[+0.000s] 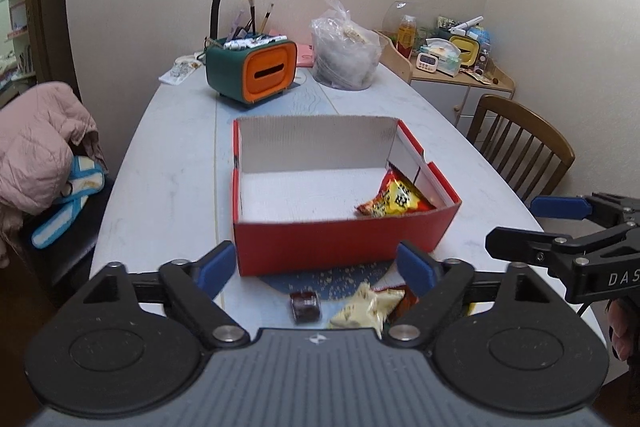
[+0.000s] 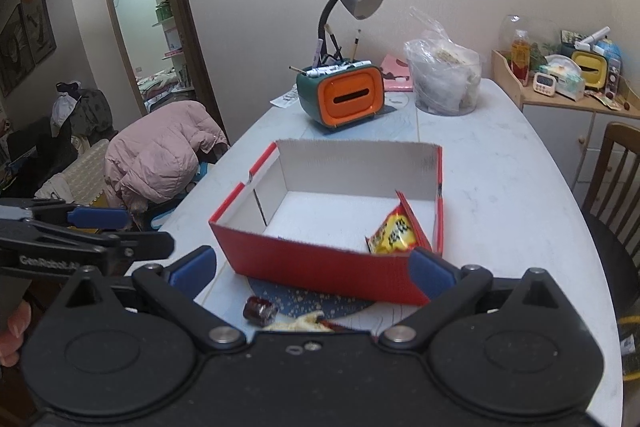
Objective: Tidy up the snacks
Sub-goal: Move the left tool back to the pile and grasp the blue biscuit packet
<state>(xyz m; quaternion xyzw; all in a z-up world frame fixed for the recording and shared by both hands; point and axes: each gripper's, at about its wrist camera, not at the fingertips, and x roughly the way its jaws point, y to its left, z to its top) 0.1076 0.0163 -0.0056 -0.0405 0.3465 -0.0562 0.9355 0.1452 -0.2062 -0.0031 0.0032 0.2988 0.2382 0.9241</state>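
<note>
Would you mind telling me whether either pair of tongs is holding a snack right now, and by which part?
Nothing is held. The left tongs and right tongs both stand open and empty near the red box; the snacks lie loose.

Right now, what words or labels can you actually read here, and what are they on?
"DAS": right gripper, cut off by the frame edge.
"GenRobot.AI": left gripper.
Yellow snack packet in the red box: bold characters, too blurred.
Timer display: too small.
</note>
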